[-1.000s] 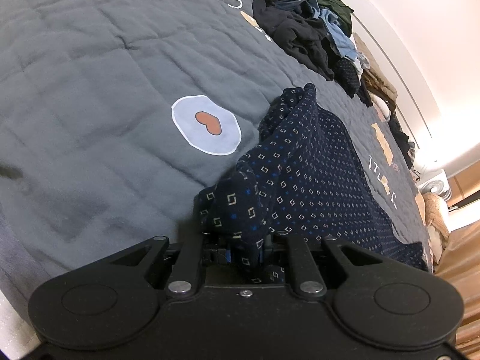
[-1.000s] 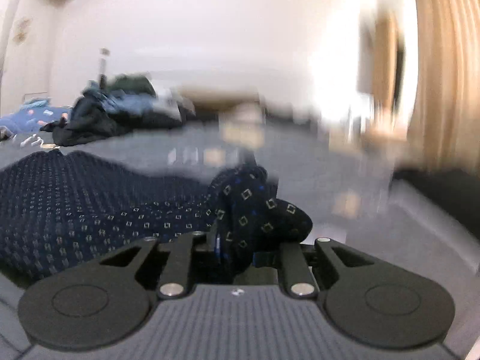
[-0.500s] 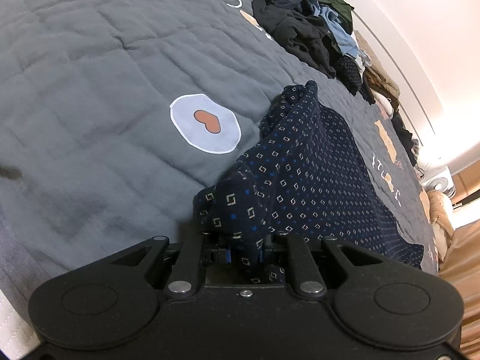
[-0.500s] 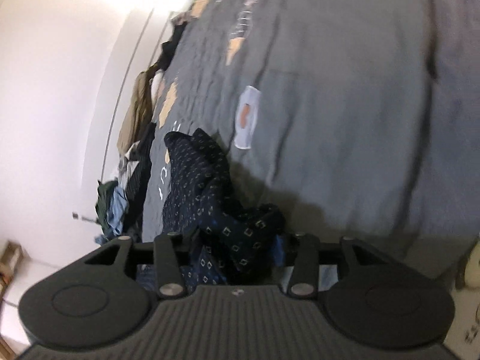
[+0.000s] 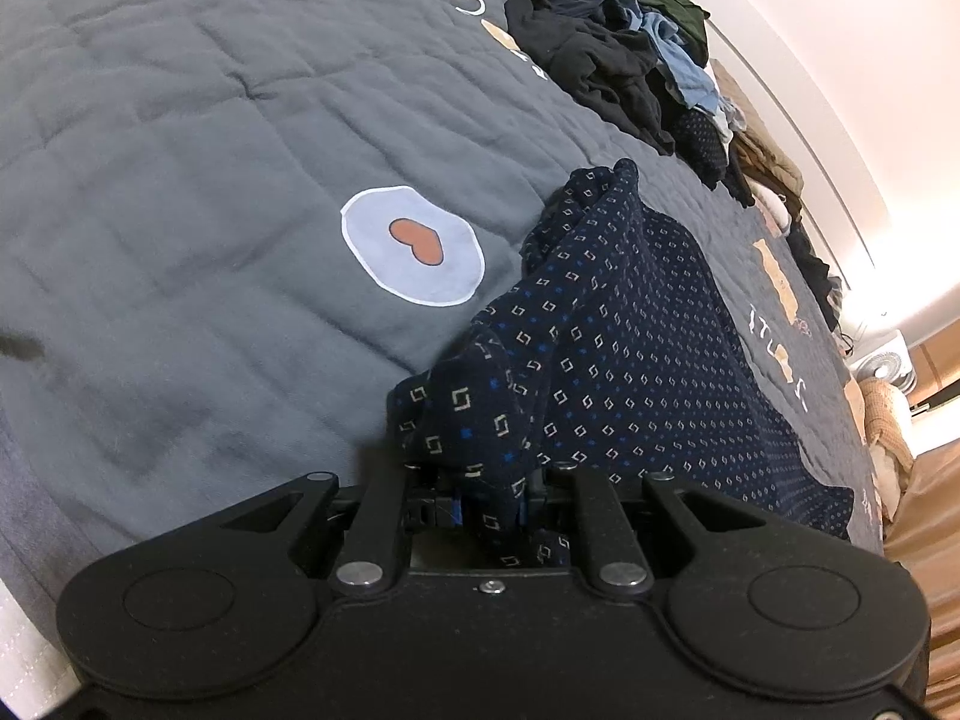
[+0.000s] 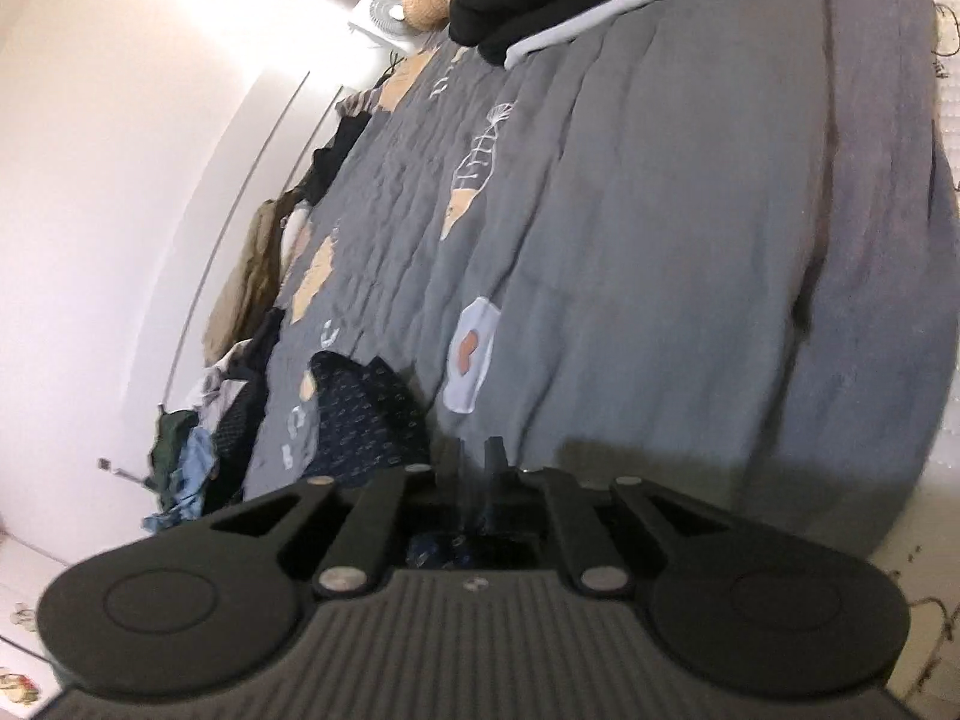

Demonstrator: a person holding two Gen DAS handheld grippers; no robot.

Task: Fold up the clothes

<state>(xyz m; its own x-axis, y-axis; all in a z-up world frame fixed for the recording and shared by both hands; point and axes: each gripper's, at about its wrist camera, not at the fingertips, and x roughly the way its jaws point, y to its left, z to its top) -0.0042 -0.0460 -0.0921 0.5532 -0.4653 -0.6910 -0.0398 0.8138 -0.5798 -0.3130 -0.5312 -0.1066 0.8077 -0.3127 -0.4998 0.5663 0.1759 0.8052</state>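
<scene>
Lowest in the left wrist view, the black left gripper (image 5: pixel 480 495) is clamped on a bunched corner of the dark navy garment printed with small white and blue squares (image 5: pixel 630 348); a fold of the cloth stands up between the jaws and hides the tips. From that pinch the garment runs up and right across the middle of the frame, lying loosely on the grey quilted bedspread (image 5: pixel 180 180) with one ridge of fabric raised along its left edge.

In the right wrist view the black right gripper (image 6: pixel 477 459) sits at bottom centre with its jaws drawn almost together and nothing between them that I can make out; the same navy garment (image 6: pixel 366 414) lies just left of the tips, apart from them.

The cloth looks thin, light and limp. It should drape and slide easily, and will not keep a crease unless laid flat. A good hold, I judge, is at a hem or corner, pinching both layers, with the second grip at the opposite corner so the piece can be pulled taut.

Beyond the garment, a pale blue oval patch with an orange heart (image 5: pixel 413 252) lies centre-left of the left view. A heap of unfolded dark and blue clothes (image 5: pixel 606 42) fills the upper right against the white wall.
</scene>
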